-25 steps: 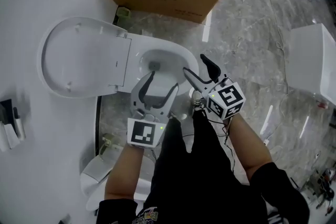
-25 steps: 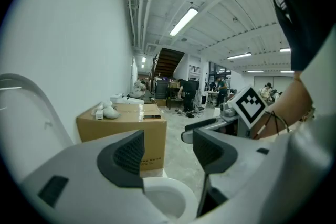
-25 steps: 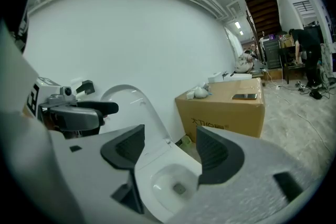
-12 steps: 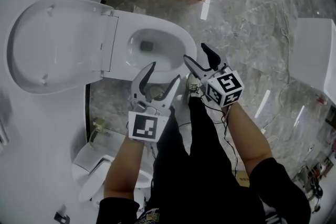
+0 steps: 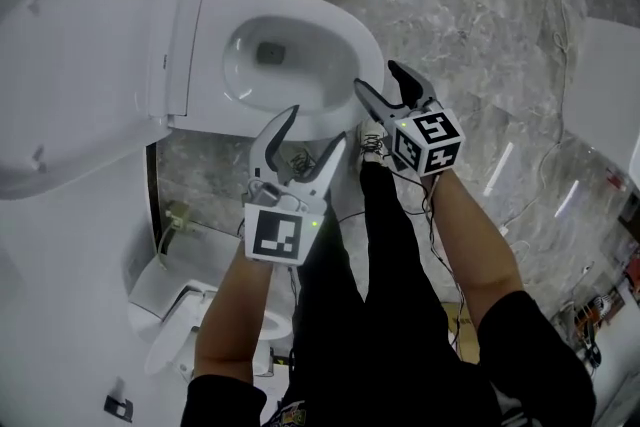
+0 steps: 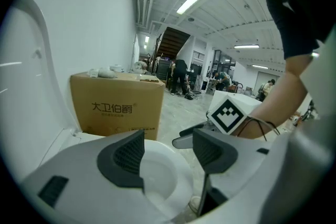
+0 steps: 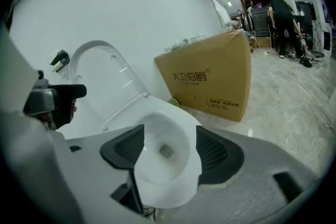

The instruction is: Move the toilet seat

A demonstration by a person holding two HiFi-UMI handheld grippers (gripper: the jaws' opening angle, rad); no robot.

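Toilet seat (image 5: 80, 65) up; jaws apart (both)

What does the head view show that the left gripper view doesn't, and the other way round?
Only the head view: another white fixture by the wall and the marker cube on the left gripper. Only the left gripper view: ceiling lights and people far down the hall. Both: the toilet bowl, the cardboard box and the open right gripper.
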